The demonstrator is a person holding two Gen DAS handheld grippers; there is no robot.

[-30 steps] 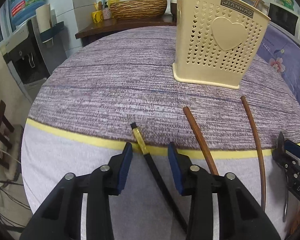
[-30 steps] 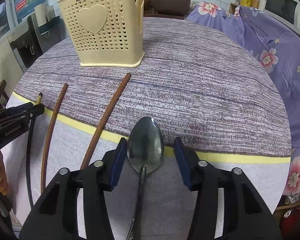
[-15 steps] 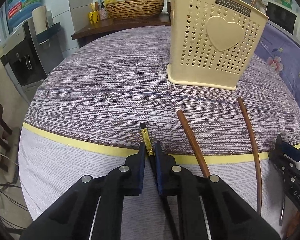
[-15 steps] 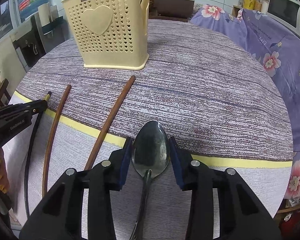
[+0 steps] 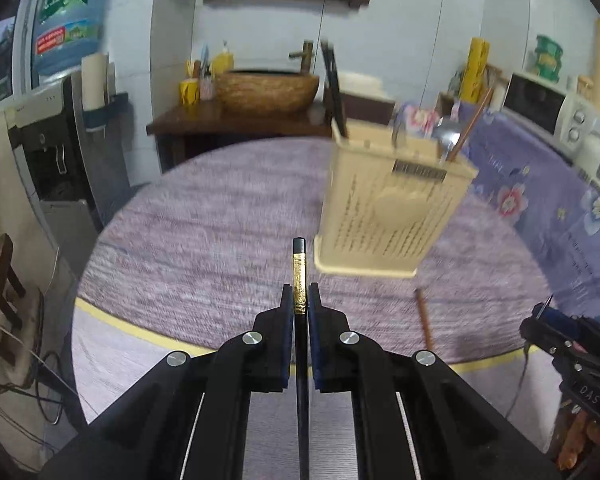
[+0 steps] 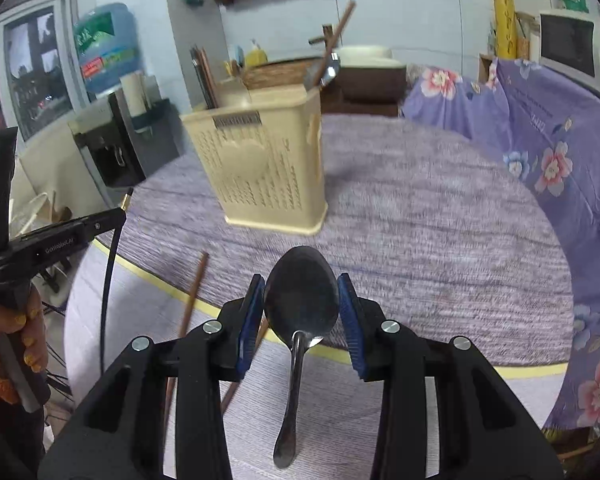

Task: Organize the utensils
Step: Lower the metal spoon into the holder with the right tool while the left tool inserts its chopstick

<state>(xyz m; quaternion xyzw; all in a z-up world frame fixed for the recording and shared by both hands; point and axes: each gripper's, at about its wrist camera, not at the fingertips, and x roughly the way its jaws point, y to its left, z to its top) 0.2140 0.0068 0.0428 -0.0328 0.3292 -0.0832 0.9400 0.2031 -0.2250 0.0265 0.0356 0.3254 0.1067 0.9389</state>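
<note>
Your left gripper (image 5: pixel 300 300) pinches a black chopstick (image 5: pixel 299 280); your right gripper (image 6: pixel 301 304) clasps a spoon (image 6: pixel 301 300) by its bowl. Ahead on the round purple table (image 6: pixel 420 216) stands the cream holder (image 6: pixel 268 164), brown chopsticks (image 6: pixel 192 292) below. Beyond: basin counter (image 5: pixel 236 116), microwave (image 6: pixel 572 48).

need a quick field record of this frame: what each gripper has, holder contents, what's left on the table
left gripper: jaws shut on black chopstick, gold band near its tip
right gripper: jaws shut on metal spoon, gripped across the bowl
holder: cream perforated basket, upright on table; already holds dark and brown sticks plus a metal utensil
table: round, purple woven cloth with yellow stripe
left on table: two brown chopsticks
image: motion blur in both views
</note>
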